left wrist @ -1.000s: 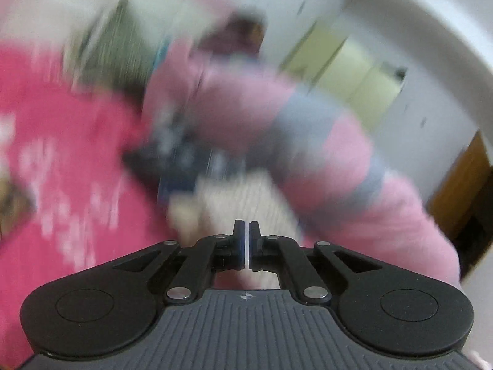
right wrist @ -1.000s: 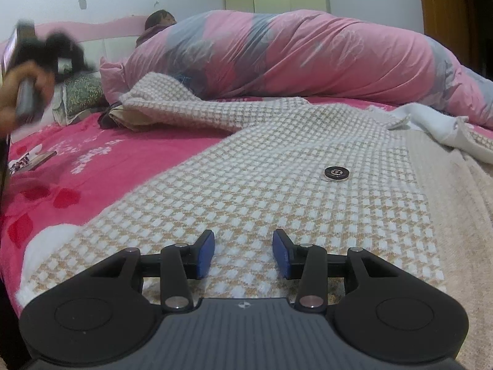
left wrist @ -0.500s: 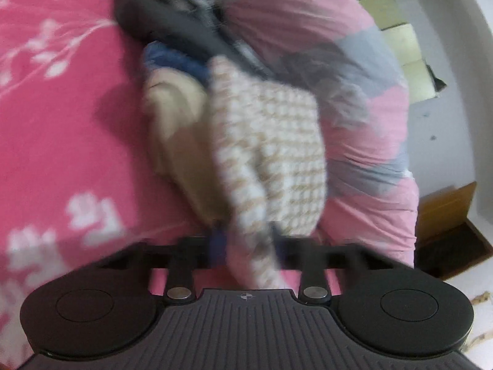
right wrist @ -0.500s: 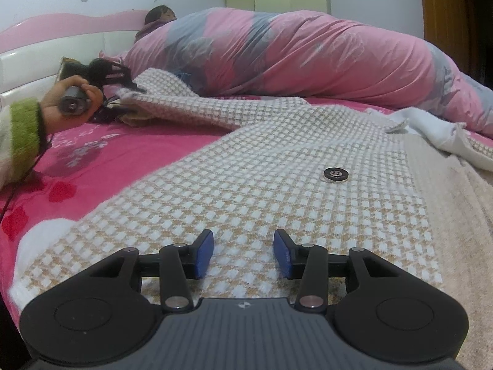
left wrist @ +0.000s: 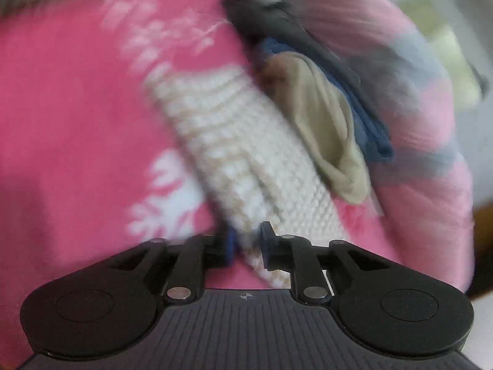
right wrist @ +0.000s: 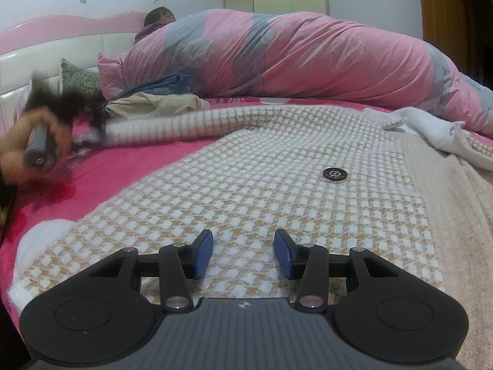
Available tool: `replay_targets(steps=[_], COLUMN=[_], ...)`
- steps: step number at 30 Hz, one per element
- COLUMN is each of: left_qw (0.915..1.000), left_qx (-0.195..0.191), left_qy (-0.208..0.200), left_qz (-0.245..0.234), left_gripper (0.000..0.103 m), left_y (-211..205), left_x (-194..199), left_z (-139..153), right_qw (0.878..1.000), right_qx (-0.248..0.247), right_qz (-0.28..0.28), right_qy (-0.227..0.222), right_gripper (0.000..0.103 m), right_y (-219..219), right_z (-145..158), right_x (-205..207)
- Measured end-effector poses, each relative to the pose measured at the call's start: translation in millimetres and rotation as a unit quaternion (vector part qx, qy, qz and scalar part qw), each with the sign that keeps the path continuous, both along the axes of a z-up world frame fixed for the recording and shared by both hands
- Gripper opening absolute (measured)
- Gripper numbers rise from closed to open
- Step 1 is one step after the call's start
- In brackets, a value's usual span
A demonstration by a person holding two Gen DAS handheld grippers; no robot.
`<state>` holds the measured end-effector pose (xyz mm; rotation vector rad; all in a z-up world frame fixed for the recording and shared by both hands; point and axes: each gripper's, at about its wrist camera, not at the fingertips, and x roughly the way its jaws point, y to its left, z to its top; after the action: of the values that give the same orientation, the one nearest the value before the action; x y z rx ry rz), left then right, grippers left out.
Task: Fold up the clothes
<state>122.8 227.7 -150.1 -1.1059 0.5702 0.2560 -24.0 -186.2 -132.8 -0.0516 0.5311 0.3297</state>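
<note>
A cream-and-tan checked knit cardigan point(right wrist: 262, 191) with a black button point(right wrist: 335, 174) lies spread on the pink bedsheet point(right wrist: 138, 166). Its long sleeve point(right wrist: 172, 123) stretches out to the left. A hand point(right wrist: 37, 145) holds my left gripper point(right wrist: 95, 123), blurred, at the sleeve's end. In the left wrist view the sleeve point(left wrist: 240, 141) runs down between the blue pads of my left gripper point(left wrist: 248, 246). The jaws are opening, with the cuff still filling the gap. My right gripper point(right wrist: 243, 252) hovers open just above the cardigan's near hem, nothing between its fingers.
A long pink-and-grey quilt roll point(right wrist: 308, 55) lies across the far side of the bed, a person's head point(right wrist: 160, 17) at its left end. A beige garment point(right wrist: 154, 104) and jeans point(right wrist: 169, 81) are piled by the sleeve. A white garment point(right wrist: 431, 126) lies at right.
My left gripper has come down with the sleeve end and drawn it out to the left. The sleeve, earlier draped over the clothes pile, now lies stretched along the sheet. The right gripper has not moved.
</note>
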Motion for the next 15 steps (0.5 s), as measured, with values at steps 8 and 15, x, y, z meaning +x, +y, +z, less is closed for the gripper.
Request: replay_targets(steps=[8,15], left_qw=[0.9908,0.9625], left_qx=[0.112,0.260], left_qy=[-0.049,-0.050], left_qz=[0.058,-0.060], left_gripper=[0.045,0.051], left_y=[29.9,-11.0], left_x=[-40.9,9.5], left_z=[47.3,65.4], right_qw=[1.000,0.998], right_qx=[0.002,-0.046], right_qz=[-0.006,0.046], right_qy=[0.019,-0.023], right_gripper=[0.047,0.047], right_y=[0.9,32.1], right_z=[5.3,57.4], right_x=[3.0,22.0])
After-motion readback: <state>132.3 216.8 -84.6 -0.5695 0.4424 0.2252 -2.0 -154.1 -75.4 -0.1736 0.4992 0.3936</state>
